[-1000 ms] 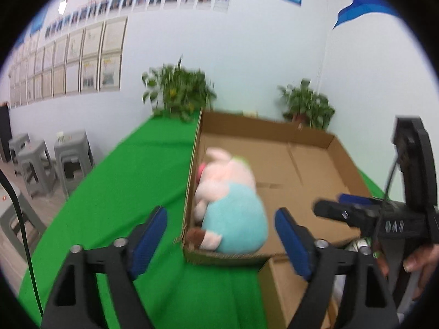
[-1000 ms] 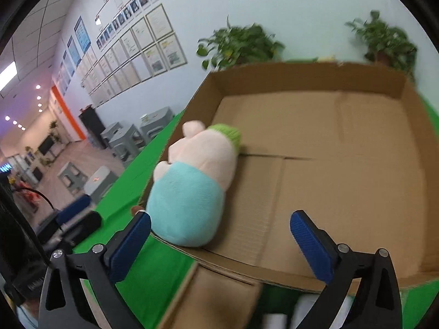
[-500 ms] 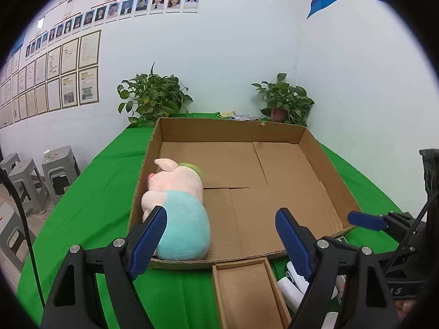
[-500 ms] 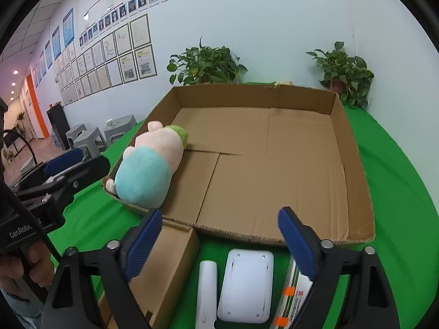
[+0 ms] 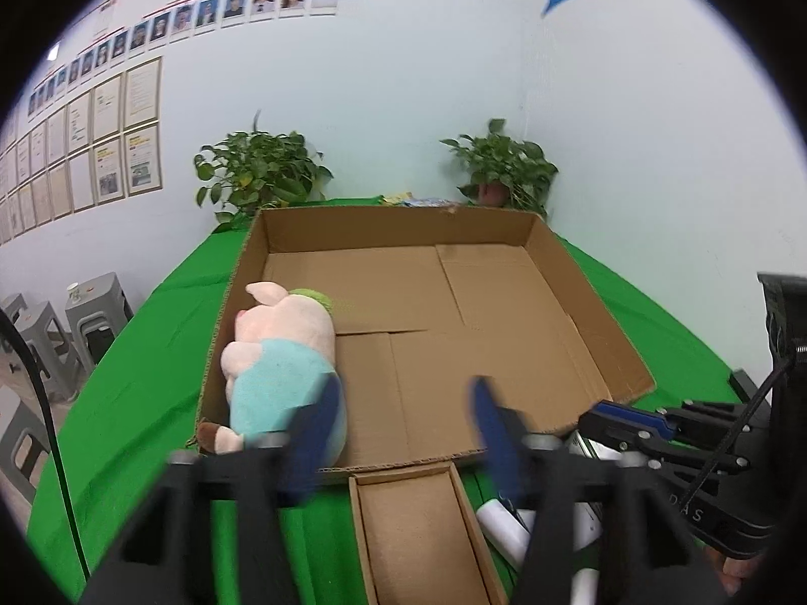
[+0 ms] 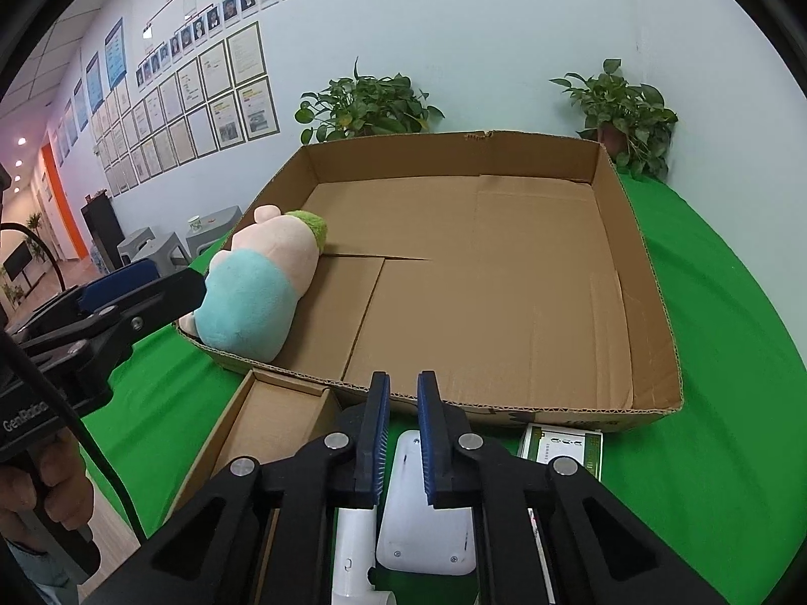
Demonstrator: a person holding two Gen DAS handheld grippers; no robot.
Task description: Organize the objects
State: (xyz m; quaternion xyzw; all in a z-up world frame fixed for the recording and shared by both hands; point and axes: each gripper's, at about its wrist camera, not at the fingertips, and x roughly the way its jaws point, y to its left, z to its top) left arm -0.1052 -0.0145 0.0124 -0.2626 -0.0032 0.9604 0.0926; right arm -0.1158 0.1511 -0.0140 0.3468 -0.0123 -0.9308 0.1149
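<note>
- Desk (image 6: 731, 353): I see it draped in green cloth, carrying everything listed below.
- Large cardboard tray (image 6: 650, 297): open-topped, low walls, floor of folded flaps, sitting mid-desk.
- Plush pig (image 5: 282, 353): pink, teal-bodied, green tuft on the head; lies on its side inside the large tray, against the left wall at the near left corner.
- Small cardboard box (image 5: 418, 529): open, touching the tray's near wall, between my two tools.
- White flat device (image 6: 428, 514): on the cloth just right of the small box, below my right tool.
- White tube-like part (image 6: 353, 549): lies alongside the flat device, on its left.
- Green-and-white packet (image 6: 565, 446): flat on the cloth, against the tray's near wall, right of the white device.
- Left hand-held gripper (image 5: 403, 428): motion-blurred in its own view; its jaws have just been closing, with nothing between them; in the right view the blue pads look brought together.
- Right hand-held gripper (image 6: 402, 433): jaws have just been closing and now stand nearly together, only a narrow slit left, gripping nothing, above the white device.
- Hand (image 6: 45, 494): a person's, wrapped around the left tool's handle.
- Potted plants (image 5: 262, 171): two at the desk's far edge.
</note>
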